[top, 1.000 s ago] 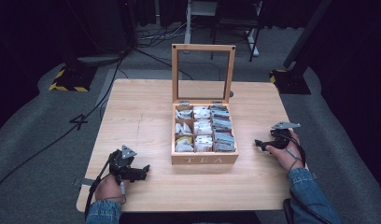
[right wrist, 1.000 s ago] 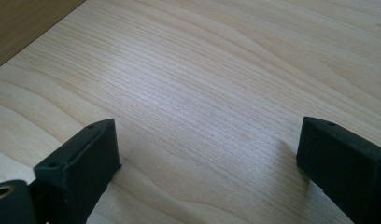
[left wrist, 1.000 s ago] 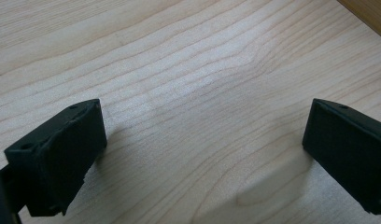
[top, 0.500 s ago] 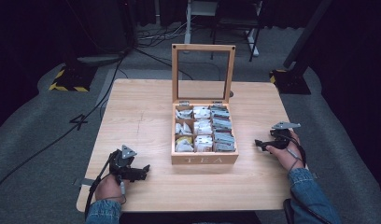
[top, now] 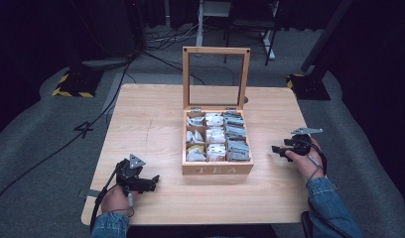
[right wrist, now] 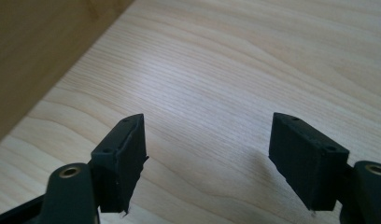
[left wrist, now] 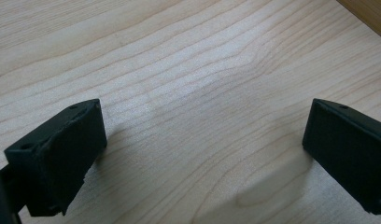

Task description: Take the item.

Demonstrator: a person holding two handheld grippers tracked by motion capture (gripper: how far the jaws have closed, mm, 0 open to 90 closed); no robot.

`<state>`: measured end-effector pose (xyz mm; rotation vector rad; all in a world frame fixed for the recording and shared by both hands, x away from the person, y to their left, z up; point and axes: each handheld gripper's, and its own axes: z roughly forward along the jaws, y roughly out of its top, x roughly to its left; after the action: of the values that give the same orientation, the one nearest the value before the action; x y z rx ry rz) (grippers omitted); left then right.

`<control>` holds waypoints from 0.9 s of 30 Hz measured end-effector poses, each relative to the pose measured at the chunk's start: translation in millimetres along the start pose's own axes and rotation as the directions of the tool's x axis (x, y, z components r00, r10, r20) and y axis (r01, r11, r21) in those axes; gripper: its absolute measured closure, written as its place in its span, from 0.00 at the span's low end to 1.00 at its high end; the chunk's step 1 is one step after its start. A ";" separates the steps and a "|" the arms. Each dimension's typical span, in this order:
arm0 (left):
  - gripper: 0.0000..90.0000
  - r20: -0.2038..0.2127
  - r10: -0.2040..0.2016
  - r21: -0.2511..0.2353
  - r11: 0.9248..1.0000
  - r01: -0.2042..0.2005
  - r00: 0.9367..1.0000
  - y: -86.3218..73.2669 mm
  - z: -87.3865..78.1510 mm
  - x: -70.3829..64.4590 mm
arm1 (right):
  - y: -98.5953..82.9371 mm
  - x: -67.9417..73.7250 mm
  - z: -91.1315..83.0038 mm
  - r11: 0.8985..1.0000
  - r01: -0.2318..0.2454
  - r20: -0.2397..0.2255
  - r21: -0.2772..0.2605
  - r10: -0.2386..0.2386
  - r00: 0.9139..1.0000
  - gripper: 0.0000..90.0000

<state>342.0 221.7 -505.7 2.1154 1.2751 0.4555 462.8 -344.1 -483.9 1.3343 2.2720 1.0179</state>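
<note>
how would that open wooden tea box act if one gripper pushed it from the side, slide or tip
The tea box would probably slide: its base is low and wide and sits flat on the smooth table. Its compartments are packed with tea bags, so it may feel fairly heavy. The upright lid stands tall on rear hinges, so a push high up might swing it rather than move the box.

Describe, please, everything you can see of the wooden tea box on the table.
The tea box is light wood with TEA lettered on its front wall. It stands near the middle of the table, its hinged, window-framed lid upright and open. Dividers form compartments packed with tea bags. Neither gripper touches it.
</note>
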 end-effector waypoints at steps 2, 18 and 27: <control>0.00 0.001 -0.002 0.000 1.000 0.002 1.000 0.0 0.1 -0.1 | 3.9 3.0 -3.9 1.000 0.011 -0.014 -0.006 -0.011 1.000 0.31; 0.00 0.028 0.031 -0.003 1.000 -0.031 0.999 3.8 3.7 2.3 | 31.8 37.3 -32.2 0.995 0.073 -0.101 -0.066 -0.079 0.992 0.32; 0.00 0.032 0.035 -0.001 0.999 -0.035 0.999 4.2 3.9 2.8 | 45.8 52.9 -38.6 0.993 0.060 -0.177 -0.100 -0.077 0.981 0.36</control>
<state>348.3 221.5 -505.8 2.1395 1.2215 0.4351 441.8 -300.8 -420.1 1.1591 2.3480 1.2517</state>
